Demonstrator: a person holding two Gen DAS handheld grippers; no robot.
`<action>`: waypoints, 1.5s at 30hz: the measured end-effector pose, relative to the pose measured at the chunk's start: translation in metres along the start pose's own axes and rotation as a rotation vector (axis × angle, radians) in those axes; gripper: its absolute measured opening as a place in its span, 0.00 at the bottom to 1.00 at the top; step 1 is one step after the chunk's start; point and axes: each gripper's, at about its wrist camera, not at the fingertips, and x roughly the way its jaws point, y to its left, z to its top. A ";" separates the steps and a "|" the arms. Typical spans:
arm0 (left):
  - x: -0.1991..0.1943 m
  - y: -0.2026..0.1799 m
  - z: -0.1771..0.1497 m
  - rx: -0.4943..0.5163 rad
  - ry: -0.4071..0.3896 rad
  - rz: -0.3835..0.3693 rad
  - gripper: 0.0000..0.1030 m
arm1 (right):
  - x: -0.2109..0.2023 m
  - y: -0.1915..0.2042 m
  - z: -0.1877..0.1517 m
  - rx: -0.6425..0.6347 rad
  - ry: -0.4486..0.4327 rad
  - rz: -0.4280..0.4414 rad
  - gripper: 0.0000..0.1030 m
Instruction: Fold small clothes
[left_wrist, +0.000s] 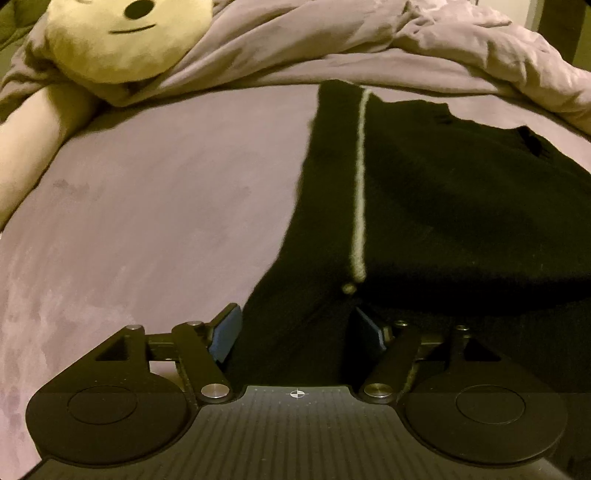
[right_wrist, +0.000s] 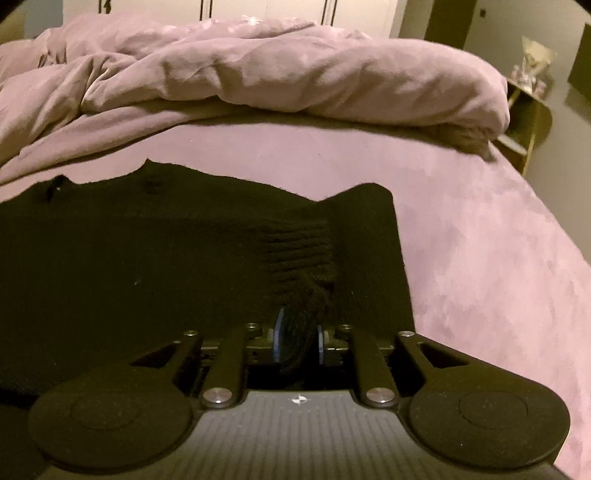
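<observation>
A black knitted garment (left_wrist: 443, 206) lies spread on the mauve bed sheet (left_wrist: 147, 206), with a pale stripe (left_wrist: 360, 177) running down its left part. My left gripper (left_wrist: 295, 332) is open over the garment's near left edge. Black cloth lies between its blue pads (left_wrist: 227, 334), which stand wide apart. In the right wrist view the same garment (right_wrist: 147, 258) fills the left and middle. My right gripper (right_wrist: 299, 339) is shut on a bunched fold of this black knit at the garment's near right part, and the fold rises up out of the narrow gap.
A cream plush toy (left_wrist: 122, 40) lies at the far left of the bed. A crumpled mauve duvet (right_wrist: 258, 74) is heaped along the far side. The bed's right edge drops off beside a small side table (right_wrist: 528, 110). Bare sheet (right_wrist: 480, 258) lies to the right of the garment.
</observation>
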 end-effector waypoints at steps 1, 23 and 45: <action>-0.001 0.004 -0.003 -0.013 0.009 -0.007 0.73 | -0.002 -0.001 0.000 0.005 0.001 0.008 0.16; -0.030 0.061 -0.066 -0.043 0.135 -0.140 0.78 | -0.118 -0.053 -0.095 0.125 0.128 -0.144 0.37; -0.069 0.087 -0.127 -0.139 0.272 -0.202 0.81 | -0.170 -0.106 -0.223 0.246 0.382 0.072 0.57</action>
